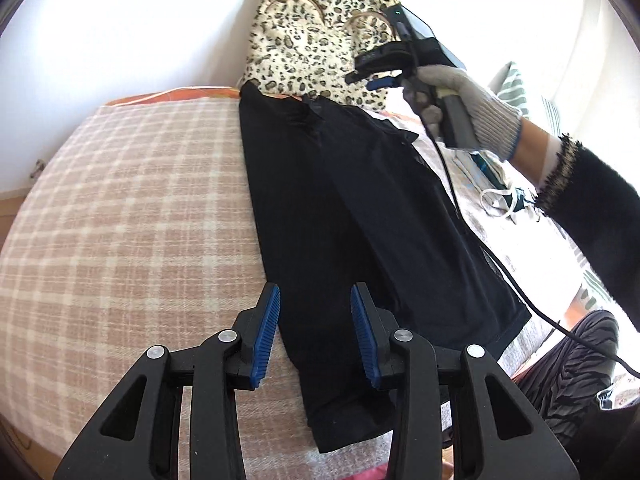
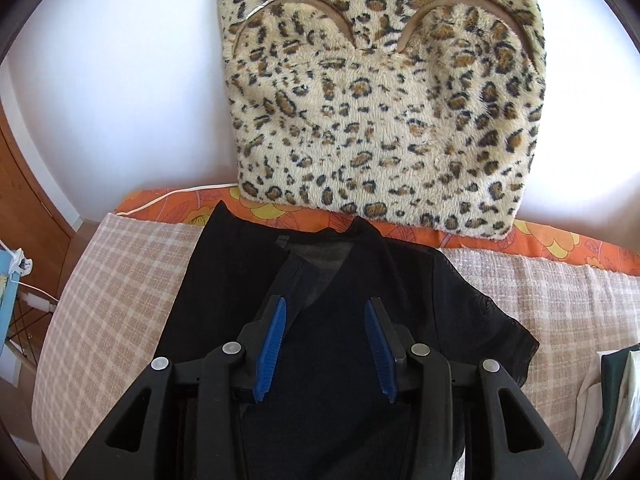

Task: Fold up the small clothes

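We hold both the left gripper [image 1: 315,300] and right gripper [image 2: 325,314] above the black garment [image 1: 360,208], jaws apart and empty; next we should pinch matching edges evenly.

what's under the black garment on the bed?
The black garment lies flat on a pink plaid blanket; its collar end overlaps an orange floral sheet. Whatever lies directly beneath the fabric is covered, so nothing more can be told.
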`<state>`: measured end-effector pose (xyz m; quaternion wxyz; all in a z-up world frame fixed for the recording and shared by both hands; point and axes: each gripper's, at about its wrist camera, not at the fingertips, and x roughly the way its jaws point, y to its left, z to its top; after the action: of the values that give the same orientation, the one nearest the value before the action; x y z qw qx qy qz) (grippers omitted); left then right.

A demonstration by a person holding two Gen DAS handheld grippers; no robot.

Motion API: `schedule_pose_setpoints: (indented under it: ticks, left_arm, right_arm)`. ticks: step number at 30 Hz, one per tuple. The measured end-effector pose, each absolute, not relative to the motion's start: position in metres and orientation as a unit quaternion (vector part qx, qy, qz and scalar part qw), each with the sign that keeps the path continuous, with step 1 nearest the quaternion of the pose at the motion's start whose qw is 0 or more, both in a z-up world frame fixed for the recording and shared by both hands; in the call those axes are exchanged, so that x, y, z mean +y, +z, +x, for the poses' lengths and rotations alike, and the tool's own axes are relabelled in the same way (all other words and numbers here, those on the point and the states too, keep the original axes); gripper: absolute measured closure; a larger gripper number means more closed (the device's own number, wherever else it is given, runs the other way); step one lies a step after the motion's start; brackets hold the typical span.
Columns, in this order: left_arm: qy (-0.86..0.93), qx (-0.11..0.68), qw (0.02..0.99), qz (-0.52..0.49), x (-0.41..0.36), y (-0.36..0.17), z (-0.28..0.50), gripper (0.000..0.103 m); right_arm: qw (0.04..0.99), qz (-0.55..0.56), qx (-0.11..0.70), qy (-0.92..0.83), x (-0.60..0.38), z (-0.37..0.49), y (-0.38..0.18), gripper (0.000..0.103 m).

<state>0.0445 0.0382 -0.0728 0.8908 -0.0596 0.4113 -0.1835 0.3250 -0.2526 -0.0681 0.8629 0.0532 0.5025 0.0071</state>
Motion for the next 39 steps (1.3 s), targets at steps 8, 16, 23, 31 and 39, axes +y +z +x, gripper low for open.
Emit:
schedule_pose_setpoints:
  ticks: [8,16,23,31,39]
  left_arm:
    - [-0.211,0.447,0.868,-0.041,0.021,-0.093,0.045,0.068]
    - [-0.282,0.451,0.846,0.031,-0.025,-0.101,0.012,0.068]
    - [-0.328,0.474,0.817,-0.012,-0.020,-0.108,-0.030,0.068]
    - [-0.238,0.437,0.867,0.000,0.023,-0.106,-0.040,0.068]
    - [-0.215,0.402,0.890,0.025,0.015,-0.095,-0.029,0.068]
  right_arm:
    - [0.867,0.047,0.495,0.038,-0.251,0.261,-0.050,0.060]
    - [0.869,0.033,0.492,0.041,-0.248,0.233,-0.042,0.060]
    - [0.875,0.047,0.481,0.030,-0.270,0.202,-0.030,0.060]
    - [0.881,0.071,0.467,0.023,-0.301,0.138,-0.026,0.057]
    - [0.878,0.089,0.471,-0.002,-0.340,0.108,-0.035,0.047]
